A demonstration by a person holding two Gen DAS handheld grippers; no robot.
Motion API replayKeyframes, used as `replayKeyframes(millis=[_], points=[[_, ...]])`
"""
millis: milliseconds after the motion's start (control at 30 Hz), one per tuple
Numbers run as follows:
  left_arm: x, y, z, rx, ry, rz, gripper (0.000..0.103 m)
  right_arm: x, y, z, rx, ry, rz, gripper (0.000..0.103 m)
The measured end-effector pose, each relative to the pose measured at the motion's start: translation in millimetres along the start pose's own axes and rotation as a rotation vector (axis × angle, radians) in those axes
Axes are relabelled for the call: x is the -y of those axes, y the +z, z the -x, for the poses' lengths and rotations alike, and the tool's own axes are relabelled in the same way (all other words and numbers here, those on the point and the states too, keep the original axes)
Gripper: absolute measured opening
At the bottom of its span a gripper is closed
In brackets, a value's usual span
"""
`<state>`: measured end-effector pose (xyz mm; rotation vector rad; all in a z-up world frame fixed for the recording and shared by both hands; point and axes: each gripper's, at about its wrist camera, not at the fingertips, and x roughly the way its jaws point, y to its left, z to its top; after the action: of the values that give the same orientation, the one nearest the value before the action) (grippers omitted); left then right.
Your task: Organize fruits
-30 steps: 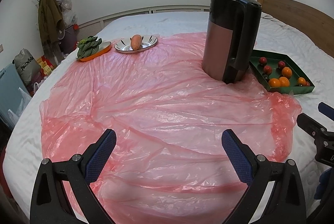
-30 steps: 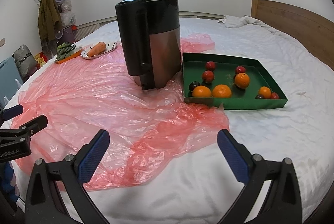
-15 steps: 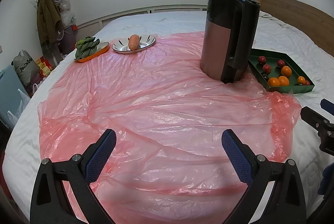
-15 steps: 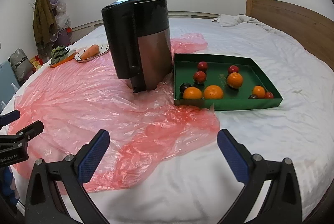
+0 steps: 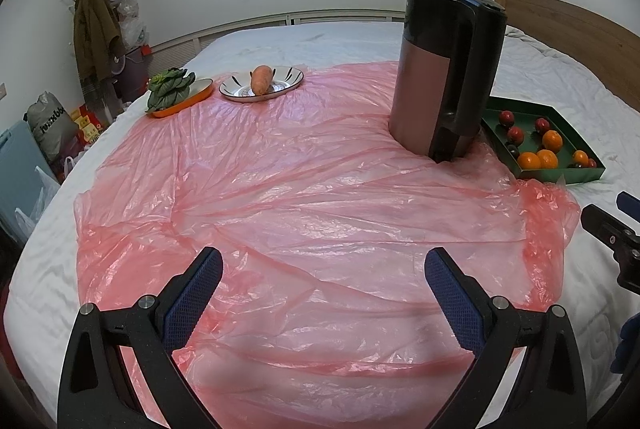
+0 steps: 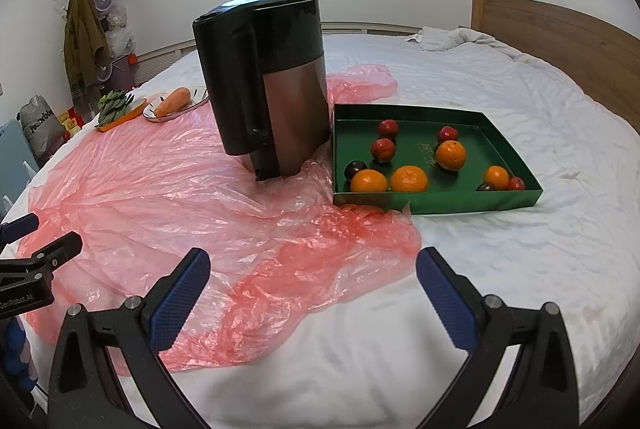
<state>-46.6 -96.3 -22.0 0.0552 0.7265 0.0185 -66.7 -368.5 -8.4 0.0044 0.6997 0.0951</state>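
Observation:
A green tray (image 6: 516, 198) (image 5: 558, 174) lies on the white bed, right of a tall black and copper juicer (image 6: 268, 85) (image 5: 444, 69). It holds several oranges (image 6: 409, 178) and small red and dark fruits (image 6: 383, 148). My right gripper (image 6: 312, 265) hovers open over the bed, well short of the tray, nothing between its fingers. My left gripper (image 5: 322, 265) hangs open and empty above the pink plastic sheet (image 5: 300, 197). The right gripper's finger (image 5: 604, 225) shows at the left wrist view's right edge.
At the far left a carrot (image 5: 262, 79) lies on a striped plate (image 5: 290, 85) beside an orange dish of leafy greens (image 5: 170, 89). A wooden headboard (image 6: 560, 41) borders the bed on the right. Bags and a coat rack (image 5: 94, 29) stand beyond the left edge.
Both views have shifted slightly: the juicer and tray sit a bit further left in the right wrist view. Both grippers stay open and empty.

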Motion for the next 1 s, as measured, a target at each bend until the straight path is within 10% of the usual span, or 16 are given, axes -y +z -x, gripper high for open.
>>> replayKeyframes(millis=[1000], points=[[2.1,3.5,2.5,0.018,-0.002,-0.002,0.099,-1.1,-0.9,-2.5,-0.008,0.002,0.000,0.103]])
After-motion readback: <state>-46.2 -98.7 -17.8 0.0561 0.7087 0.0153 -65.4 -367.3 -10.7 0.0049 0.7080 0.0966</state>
